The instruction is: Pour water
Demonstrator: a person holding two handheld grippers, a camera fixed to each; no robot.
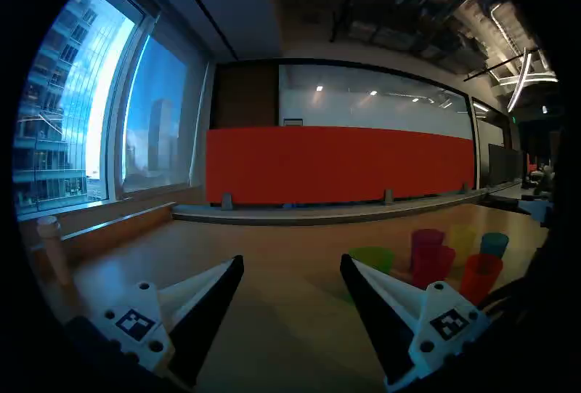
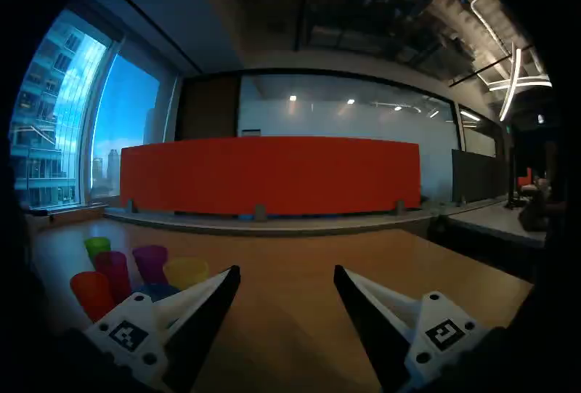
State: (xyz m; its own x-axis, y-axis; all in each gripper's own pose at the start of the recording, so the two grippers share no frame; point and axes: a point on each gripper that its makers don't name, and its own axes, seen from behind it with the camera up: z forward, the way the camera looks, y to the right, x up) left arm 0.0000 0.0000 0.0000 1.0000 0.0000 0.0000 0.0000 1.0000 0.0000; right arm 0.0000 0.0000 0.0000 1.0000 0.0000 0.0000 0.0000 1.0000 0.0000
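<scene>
Six plastic cups (image 1: 427, 248) stand close together on a wooden bench (image 1: 290, 327). In the left gripper view they sit to the right, just beyond one finger of the left hand-held gripper (image 1: 290, 258): green, dark pink, red, yellow, teal and orange. That finger cuts off the base of the green cup (image 1: 372, 255), and the orange cup (image 1: 481, 277) overlaps the ones behind it.

In the right gripper view the cups are at the left, beside the right hand-held gripper (image 2: 285, 269). One of its fingers hides most of a blue cup (image 2: 150, 293).

Both hand-held grippers are spread wide with only bare bench between their fingers, and neither touches a cup.

At the left edge of the left gripper view stands a pale upright tube (image 1: 51, 248), too dim to identify. A long red panel (image 1: 341, 164) runs along the far side of the bench. A tall window (image 1: 72, 102) on the left shows city towers.
</scene>
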